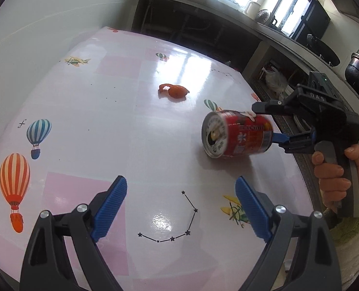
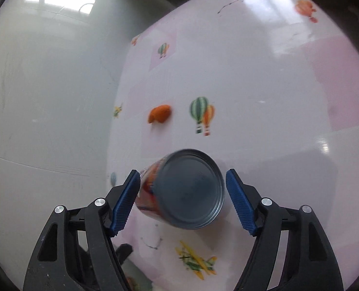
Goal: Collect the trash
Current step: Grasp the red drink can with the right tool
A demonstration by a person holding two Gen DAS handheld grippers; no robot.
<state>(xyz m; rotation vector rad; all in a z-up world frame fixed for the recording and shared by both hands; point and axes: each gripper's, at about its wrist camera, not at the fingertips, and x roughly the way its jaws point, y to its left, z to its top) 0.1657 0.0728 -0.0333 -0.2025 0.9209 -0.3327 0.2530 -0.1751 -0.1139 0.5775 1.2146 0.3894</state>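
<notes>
Hovering low over the pink balloon-print table (image 1: 87,111), the left tool (image 1: 181,208) has its blue pads spread wide with nothing between them, only bare tablecloth below. Just past it, toward the table's near-right edge, the right tool (image 1: 266,127), held in a person's hand (image 1: 332,177), reaches in around the red drink can (image 1: 237,134), which lies on its side with its opened top facing the middle of the table. From the right wrist view the can's grey base (image 2: 189,189) sits between the two pads; the left pad looks to be against the can's side, while a narrow gap shows at the right pad, so the grip does not look closed yet, and the can looks to be resting on the table. Farther off, well apart from the can, a piece of orange peel (image 1: 175,91) lies untouched near the table's middle. No bin or bag for the trash is in sight. Judging by this, the collecting is at an early stage: the can is about to be taken, the peel waits.
</notes>
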